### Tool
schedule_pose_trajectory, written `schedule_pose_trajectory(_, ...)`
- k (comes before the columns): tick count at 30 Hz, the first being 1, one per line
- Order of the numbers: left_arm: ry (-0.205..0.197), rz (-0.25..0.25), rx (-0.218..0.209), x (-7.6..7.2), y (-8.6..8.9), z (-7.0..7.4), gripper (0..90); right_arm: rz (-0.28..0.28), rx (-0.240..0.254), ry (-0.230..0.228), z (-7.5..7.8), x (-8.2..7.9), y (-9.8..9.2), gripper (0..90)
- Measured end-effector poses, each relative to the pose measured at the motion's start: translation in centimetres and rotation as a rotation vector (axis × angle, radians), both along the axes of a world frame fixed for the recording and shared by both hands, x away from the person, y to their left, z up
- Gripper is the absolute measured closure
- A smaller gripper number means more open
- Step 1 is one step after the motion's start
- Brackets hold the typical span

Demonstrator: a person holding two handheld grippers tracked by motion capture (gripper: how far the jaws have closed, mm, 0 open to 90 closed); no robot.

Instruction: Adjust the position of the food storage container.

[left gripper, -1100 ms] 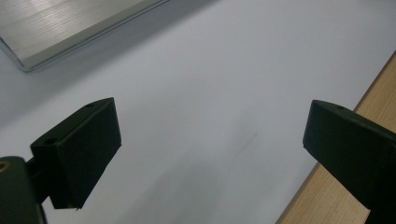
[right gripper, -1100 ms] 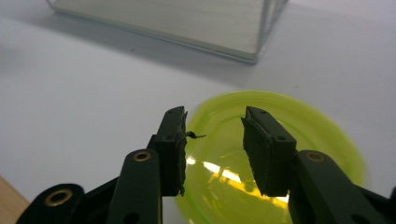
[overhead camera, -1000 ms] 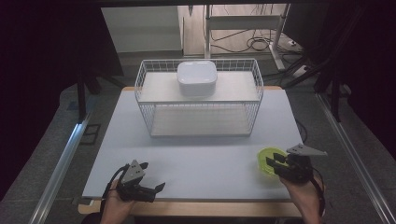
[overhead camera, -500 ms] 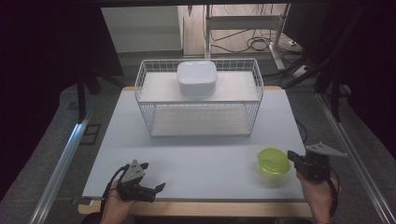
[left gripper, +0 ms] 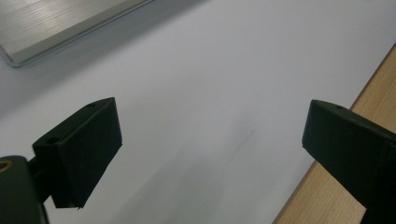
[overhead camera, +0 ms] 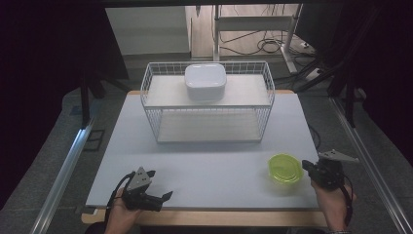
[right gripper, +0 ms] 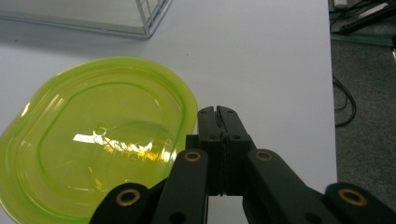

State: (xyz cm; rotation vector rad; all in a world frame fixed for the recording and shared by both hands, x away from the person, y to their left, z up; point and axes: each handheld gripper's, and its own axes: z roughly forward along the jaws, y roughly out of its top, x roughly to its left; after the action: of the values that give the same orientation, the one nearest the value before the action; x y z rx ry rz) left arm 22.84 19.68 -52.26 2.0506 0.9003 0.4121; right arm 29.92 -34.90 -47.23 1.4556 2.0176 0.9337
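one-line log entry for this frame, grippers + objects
left gripper: open, empty | right gripper: shut, empty, beside green lid | white container: on wire rack

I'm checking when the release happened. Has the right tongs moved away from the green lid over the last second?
Yes. The right tongs were over the green lid; now they sit toward the table's right edge, shut and clear of it.

Tub [overhead camera: 205, 81] on the basket's [overhead camera: 209, 105] top shelf, apparently; lid [overhead camera: 285, 168] nearer, to its right.
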Motion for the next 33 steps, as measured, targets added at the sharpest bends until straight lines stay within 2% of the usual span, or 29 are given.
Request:
schedule_pose_trajectory(5,0.0,-0.004,0.005,0.0,-0.1,0.0,4.8,0.002,0.0,0.017,-0.3,-0.1,0.3,89.3)
schedule_pose_trajectory(14,0.003,-0.006,0.006,0.0,-0.1,-0.1,4.8,0.035,0.018,0.037,-0.5,-0.2,2.1,88.9)
schedule_pose_trajectory(25,0.002,-0.009,0.011,0.0,-0.2,-0.1,4.9,0.12,0.042,0.071,-1.0,-0.3,5.3,88.0)
schedule_pose_trajectory(30,0.003,-0.012,0.012,0.0,-0.3,-0.1,4.9,0.173,0.034,0.069,-1.1,-0.4,7.1,87.6)
schedule_pose_trajectory(33,0.002,-0.011,0.011,0.0,-0.2,-0.1,4.8,0.173,0.015,0.051,-1.0,-0.5,7.3,87.1)
